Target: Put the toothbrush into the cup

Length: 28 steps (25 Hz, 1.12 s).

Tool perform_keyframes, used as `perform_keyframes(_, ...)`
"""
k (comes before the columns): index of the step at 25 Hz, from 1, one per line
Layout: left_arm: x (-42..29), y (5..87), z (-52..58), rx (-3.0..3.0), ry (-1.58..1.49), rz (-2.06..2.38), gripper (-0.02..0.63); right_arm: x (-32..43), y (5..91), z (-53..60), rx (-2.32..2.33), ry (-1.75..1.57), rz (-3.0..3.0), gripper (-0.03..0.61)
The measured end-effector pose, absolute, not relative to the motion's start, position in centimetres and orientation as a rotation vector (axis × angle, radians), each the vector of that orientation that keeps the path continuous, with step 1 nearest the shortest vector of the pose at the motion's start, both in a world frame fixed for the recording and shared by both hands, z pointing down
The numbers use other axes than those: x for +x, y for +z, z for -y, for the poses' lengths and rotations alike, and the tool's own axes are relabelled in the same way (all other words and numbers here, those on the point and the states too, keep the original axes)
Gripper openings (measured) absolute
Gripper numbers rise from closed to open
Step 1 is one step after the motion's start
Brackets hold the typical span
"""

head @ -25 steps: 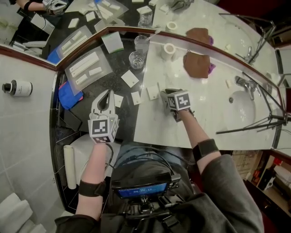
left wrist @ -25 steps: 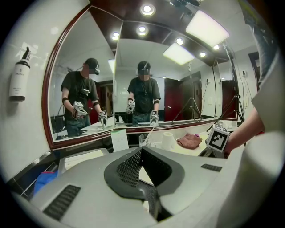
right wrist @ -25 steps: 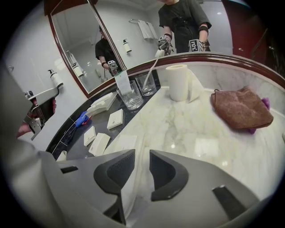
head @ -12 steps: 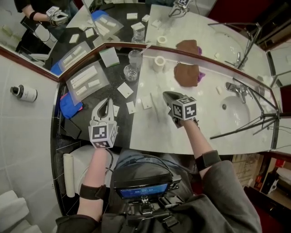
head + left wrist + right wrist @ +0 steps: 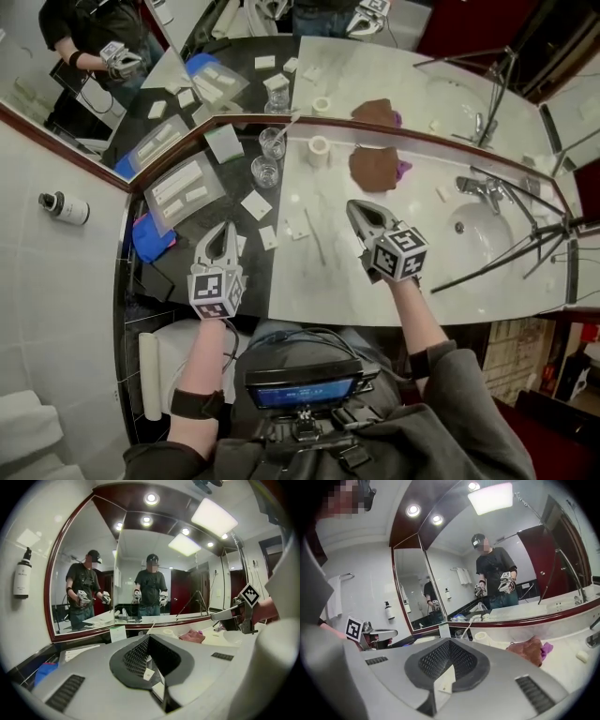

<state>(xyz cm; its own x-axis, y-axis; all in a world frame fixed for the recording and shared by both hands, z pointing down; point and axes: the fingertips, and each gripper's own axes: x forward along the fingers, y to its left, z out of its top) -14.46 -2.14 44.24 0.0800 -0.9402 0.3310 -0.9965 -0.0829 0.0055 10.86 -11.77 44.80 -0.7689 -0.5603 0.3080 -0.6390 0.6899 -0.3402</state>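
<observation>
Looking down in the head view, I find my right gripper (image 5: 356,210) lifted clear of the pale counter (image 5: 309,281), where a second ago it sat low on the marble near the toothbrush (image 5: 316,249). Its fingers have just been closing, and they have come up with nothing between them. The toothbrush lies flat on the marble, just left of that gripper and apart from it, so I judge the pick-up not yet made and the whole task left to do. My left gripper (image 5: 225,229) hovers over the dark part of the counter among white cards (image 5: 255,205), fingers together and empty, a little higher than before. Two clear cups stand further back where dark and pale stone meet: the nearer cup (image 5: 264,172) looks empty, and the farther cup (image 5: 273,142) has a slim stick leaning in it that I cannot identify. In the left gripper view my fingers meet at their tips with only cards showing beneath, and the right gripper hangs in the air at the right. In the right gripper view the fingers are likewise pressed together on nothing. The farther cup and a brown cloth (image 5: 529,649) lie ahead and the toothbrush is out of sight below, so I would have to open again and come back down for it.
</observation>
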Motion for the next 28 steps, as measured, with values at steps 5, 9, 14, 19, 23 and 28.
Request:
perform_keyframes(5,-13.2,44.2,1.8,2.140,0.350,1.935,0.002,12.8,43.8,10.5,1.025,0.651,2.737,0.017)
perform_keyframes(9,-12.4,44.5,1.7,2.161,0.380,1.911,0.001,13.4,43.6,10.2,1.021,0.659,2.741,0.017)
perform_keyframes(14,-11.3,45.2,1.7,2.159,0.390,1.878,0.002,13.9,44.1,10.0,1.024,0.673,2.734,0.017)
perform_keyframes(19,-11.4,45.7,2.2,2.127,0.369,1.869,0.003,14.1,44.7,10.0,1.032,0.678,2.703,0.017)
perform_keyframes(23,-11.3,46.1,3.6,2.127,0.388,1.838,0.003,14.3,45.3,10.4,1.044,0.676,2.667,0.017)
perform_keyframes(28,-11.2,46.0,7.7,2.206,0.460,1.757,0.034,13.7,45.3,10.8,1.039,0.693,2.669,0.017)
